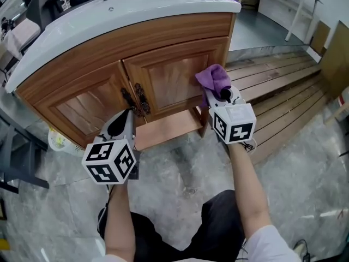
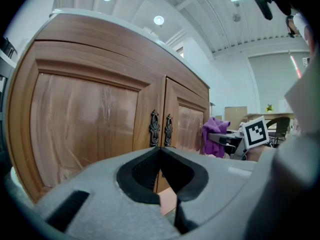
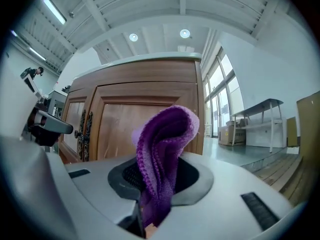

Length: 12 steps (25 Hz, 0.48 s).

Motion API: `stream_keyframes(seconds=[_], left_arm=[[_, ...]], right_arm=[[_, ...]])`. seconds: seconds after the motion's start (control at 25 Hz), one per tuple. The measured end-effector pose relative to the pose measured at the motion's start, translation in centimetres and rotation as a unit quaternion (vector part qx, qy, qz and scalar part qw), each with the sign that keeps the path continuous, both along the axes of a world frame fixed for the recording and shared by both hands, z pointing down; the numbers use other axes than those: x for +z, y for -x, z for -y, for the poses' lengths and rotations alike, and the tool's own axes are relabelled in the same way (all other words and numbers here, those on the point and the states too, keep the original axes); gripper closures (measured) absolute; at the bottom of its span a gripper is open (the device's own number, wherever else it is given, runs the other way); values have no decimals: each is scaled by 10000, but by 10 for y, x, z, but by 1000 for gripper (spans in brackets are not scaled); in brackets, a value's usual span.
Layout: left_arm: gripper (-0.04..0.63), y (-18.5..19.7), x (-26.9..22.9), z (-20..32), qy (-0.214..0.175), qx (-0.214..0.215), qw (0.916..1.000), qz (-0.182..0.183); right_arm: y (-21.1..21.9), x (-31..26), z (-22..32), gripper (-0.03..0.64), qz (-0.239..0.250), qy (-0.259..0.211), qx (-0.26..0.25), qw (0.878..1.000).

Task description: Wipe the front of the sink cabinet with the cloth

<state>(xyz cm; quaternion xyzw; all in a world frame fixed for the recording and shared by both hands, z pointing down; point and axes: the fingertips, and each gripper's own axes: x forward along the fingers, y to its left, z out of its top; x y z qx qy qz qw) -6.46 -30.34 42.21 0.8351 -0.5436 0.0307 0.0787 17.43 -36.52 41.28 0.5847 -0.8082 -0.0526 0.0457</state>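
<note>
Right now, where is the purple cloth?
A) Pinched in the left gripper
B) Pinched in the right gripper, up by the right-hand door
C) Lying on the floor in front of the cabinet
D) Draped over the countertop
B: the right gripper view shows the purple cloth pinched between the jaws of the right gripper, beside the right-hand door. The left gripper has its jaws together with nothing in them.

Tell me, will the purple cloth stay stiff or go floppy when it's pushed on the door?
Probably floppy: the purple cloth folds over and droops where it sticks out of the right claw. It looks light, since that pinch holds the whole bunch up. Its fuzzy knit would likely squash flat against the cabinet door.
</note>
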Motion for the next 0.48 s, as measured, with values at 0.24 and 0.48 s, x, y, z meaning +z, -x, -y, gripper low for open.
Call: stream_keyframes(seconds=[0.24,0.48], left_arm=[[589,-2,2,-2,31,22,10000,13],[589,0,3,-3,63,7,10000,-53]], right_arm=[[-17,3,-1,529,-43,33,189,9998],[-6,-9,-12,529,-59,-51,25,10000]])
